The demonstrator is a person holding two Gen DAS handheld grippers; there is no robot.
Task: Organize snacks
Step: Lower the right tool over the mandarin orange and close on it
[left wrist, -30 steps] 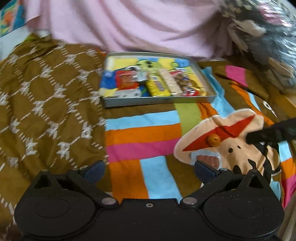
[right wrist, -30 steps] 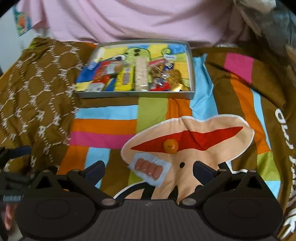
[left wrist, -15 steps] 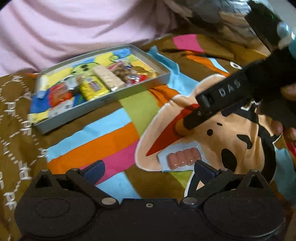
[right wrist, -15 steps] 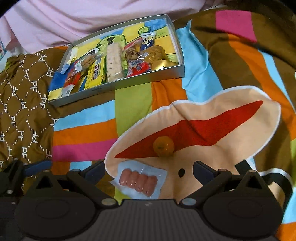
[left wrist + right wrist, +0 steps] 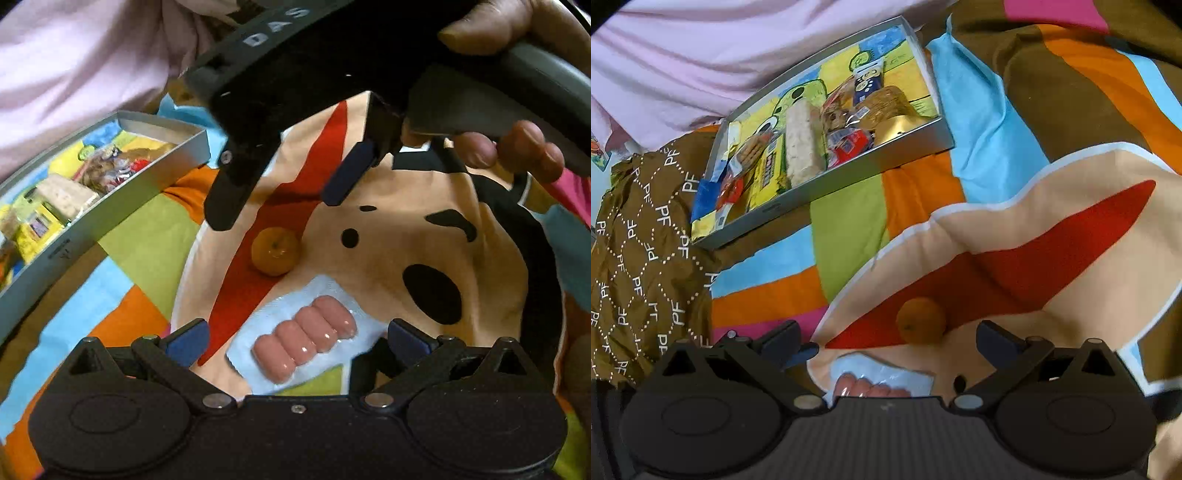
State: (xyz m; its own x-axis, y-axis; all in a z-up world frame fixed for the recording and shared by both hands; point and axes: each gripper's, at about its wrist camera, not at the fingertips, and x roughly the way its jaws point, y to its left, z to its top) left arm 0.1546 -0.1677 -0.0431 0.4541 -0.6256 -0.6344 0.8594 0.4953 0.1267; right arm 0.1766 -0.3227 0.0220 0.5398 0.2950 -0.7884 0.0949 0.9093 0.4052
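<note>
Grey metal tray [image 5: 849, 181] on striped blanket [image 5: 849, 229]: holds wrapped snacks, pale wafer bar [image 5: 799, 142] among them. Outside tray: sausage pack [image 5: 304, 339] between spread left gripper [image 5: 297, 338] fingers; small orange [image 5: 921, 320] before right gripper [image 5: 886, 338], jaws apart

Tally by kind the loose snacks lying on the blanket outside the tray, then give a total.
Small round orange fruit: 1
Clear sealed packet of pink sausages: 1
Total: 2
</note>
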